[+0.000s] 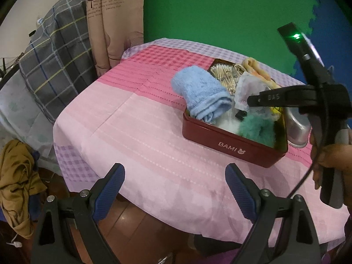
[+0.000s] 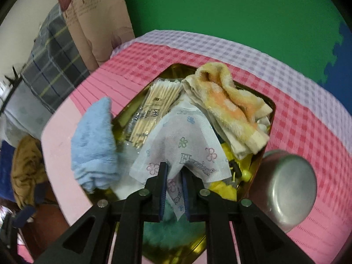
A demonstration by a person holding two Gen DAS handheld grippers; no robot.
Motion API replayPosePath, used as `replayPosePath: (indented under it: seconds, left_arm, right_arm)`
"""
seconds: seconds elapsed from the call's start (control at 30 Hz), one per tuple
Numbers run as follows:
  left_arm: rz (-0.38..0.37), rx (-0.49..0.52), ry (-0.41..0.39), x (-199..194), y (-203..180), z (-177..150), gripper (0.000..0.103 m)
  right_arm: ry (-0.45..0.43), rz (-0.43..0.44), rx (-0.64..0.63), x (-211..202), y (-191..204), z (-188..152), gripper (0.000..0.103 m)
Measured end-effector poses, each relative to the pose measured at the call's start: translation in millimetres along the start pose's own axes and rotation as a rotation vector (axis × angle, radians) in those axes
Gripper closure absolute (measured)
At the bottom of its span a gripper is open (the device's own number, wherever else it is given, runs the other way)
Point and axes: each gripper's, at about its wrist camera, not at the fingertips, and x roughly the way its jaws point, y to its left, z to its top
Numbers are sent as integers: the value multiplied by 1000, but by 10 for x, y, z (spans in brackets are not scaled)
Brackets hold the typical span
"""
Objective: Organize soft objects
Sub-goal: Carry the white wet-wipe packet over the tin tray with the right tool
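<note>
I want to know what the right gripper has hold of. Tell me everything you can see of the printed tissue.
The printed tissue is a thin white sheet, paper-like, embossed, with small pink, blue and green flower outlines and grey lettering. It is creased and tented, pinched at its lower edge in the shut right gripper, hanging over the red tin. It overlaps the cotton swab pack and sits beside the yellow towel.

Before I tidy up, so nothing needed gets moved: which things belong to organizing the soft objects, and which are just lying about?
Job:
red tin
blue towel
yellow towel
printed tissue, clamped in right gripper
teal fluffy piece

Lying about:
metal bowl
cotton swab pack
</note>
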Motion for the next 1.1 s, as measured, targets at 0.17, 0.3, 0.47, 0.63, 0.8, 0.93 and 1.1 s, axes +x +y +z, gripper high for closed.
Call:
replayPosePath:
  seconds: [0.17,0.3,0.47,0.63,0.8,0.93,1.1]
  left_arm:
    - [0,-10,13,27,13,9,12]
    - [5,-30,28,56,49,3,12]
    - [10,-44,35,81,80,4,12]
    - [-3,-42,44,124,126,64,12]
    - [-49,-128,1,177,414,341,13]
    - [-168,-194,59,469,581,672,13]
    - [-177,-225,90,594,582,794,13]
  right_arm:
    - [20,-18,-31,120,-22,32,90]
    - [-12,21,15,31,-112,14,87]
    - [-76,44,42,-194,-200,-48,82]
    - [-127,91,52,-352,-261,-143,80]
    - [-140,187,53,-413,-294,-236,80]
    - [-90,168,47,-325,-309,-276,80]
    - [-125,232,94,-441,-440,-241,80]
